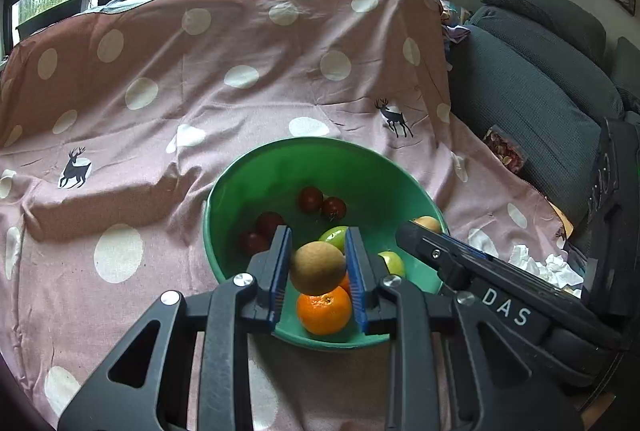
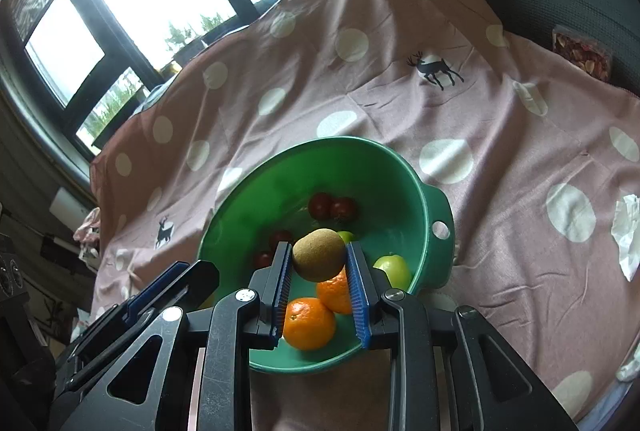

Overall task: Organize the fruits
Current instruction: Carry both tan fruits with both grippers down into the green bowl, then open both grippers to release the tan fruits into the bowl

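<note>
left gripper (image 1: 317, 263) grips kiwi (image 1: 317, 267) | right gripper (image 2: 318, 263) grips kiwi (image 2: 319, 254) | both over bowl (image 1: 340, 159), oranges (image 1: 324, 310) at 6 o'clock below

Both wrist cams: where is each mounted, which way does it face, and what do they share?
Left wrist: on the left gripper, looking down along its fingers at the green bowl; it clamps a kiwi; the right gripper enters from the right.
Right wrist: on the right gripper, same downward look; it clamps another kiwi; the left gripper shows lower left.
Shared: bowl, oranges, tomatoes, polka-dot cloth.
</note>
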`<state>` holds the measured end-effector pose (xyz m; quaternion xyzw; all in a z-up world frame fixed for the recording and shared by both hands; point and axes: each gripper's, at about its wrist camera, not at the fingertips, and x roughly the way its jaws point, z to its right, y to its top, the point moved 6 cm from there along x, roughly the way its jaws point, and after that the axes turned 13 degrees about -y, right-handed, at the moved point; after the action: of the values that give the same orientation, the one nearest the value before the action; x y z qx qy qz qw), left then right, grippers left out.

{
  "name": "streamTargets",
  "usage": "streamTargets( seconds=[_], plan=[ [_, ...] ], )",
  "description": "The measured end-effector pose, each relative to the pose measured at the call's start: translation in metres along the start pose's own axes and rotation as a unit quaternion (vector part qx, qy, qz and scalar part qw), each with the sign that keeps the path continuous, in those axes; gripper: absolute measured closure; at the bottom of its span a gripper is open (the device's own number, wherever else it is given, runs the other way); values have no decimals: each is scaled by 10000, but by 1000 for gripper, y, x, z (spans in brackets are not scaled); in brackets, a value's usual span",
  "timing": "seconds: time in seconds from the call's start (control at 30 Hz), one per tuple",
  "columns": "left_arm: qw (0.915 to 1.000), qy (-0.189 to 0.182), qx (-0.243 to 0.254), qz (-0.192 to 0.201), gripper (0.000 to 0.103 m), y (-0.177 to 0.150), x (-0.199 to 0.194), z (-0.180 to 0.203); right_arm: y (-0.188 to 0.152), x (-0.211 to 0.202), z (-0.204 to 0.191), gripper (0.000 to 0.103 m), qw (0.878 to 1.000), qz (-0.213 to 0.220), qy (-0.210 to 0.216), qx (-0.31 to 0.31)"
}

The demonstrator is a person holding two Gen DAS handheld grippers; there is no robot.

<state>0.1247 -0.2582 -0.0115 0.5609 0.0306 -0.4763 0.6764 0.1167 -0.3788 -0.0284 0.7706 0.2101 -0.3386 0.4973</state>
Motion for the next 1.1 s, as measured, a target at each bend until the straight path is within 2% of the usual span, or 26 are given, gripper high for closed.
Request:
streamTargets(
  seconds=[0.5,1.03,1.1],
  plan=[
    [9992,130,-62,-372,76,-13,31,-10,-1,15,9,74,9995,-230,-208,55],
    [9985,220,-81,-505,76,-17,34,-14,-1,17,10,74,9991,-250,-344,42],
    [9985,215,-64,-492,73,-16,32,-13,-1,17,9,73,9991,-239,-359,21]
  ],
)
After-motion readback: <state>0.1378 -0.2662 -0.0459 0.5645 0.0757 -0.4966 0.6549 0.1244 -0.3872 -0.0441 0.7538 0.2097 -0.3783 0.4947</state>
